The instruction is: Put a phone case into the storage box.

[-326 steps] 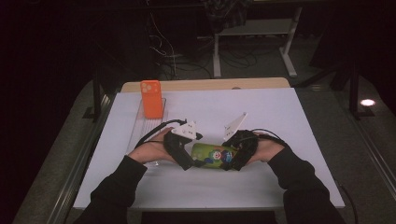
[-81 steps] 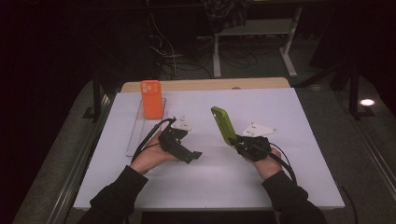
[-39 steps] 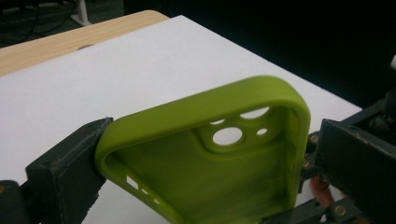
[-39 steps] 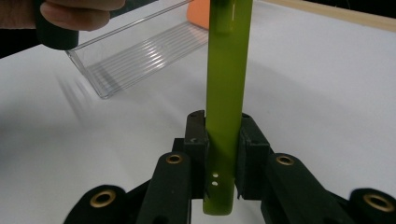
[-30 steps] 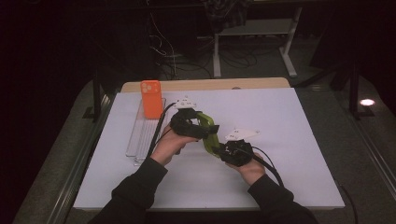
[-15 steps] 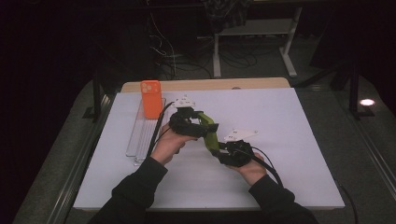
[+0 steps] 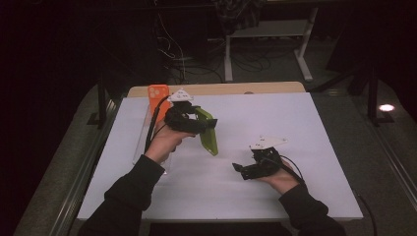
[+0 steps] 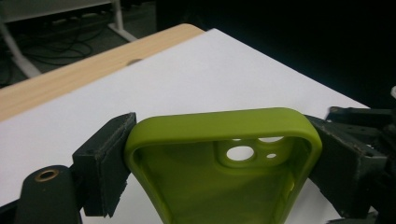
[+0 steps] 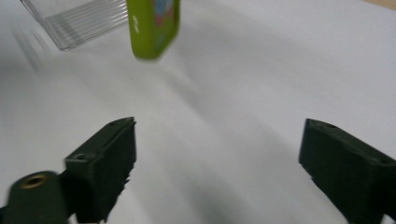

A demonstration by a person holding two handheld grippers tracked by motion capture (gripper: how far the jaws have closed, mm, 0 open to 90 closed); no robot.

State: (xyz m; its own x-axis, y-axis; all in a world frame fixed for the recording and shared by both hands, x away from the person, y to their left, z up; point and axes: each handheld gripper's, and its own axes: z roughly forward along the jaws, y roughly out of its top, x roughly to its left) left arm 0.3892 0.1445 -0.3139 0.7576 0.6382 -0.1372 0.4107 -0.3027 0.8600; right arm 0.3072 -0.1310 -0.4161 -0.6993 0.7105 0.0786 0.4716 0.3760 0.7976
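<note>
1. so the green phone case point(image 7: 208, 132) is up off the white sheet point(image 7: 275, 123) now, hanging tilted from the left gripper point(image 7: 199, 124) over the left-middle of the table; its lower end points down toward the sheet without touching it, as far as I can tell
2. in the left gripper view you look straight into the hollow inside of the case point(image 8: 224, 163), camera cutouts and all; the two black pads point(image 8: 105, 168) press on its long edges, one each side, so the tongs are pinching the case across its width; they've just been closing on it
3. right gripper point(image 7: 244, 170) sits low over the sheet, well apart from the case, to the right and nearer the person; its jaws have just been opening and are spread wide with nothing but white sheet between them; the case's printed side point(image 9: 154, 25) shows off at the top of that view
4. compared to half a second ago: both grippers were bunched together on the case mid-table; now the right one has let go and pulled away, and the left has lifted the case up and back
5. orange phone case point(image 7: 158, 98) stands behind the left hand point(image 7: 164, 142); the clear rack point(image 7: 142, 147) lies along the sheet's left edge; both sit where they were before
</note>
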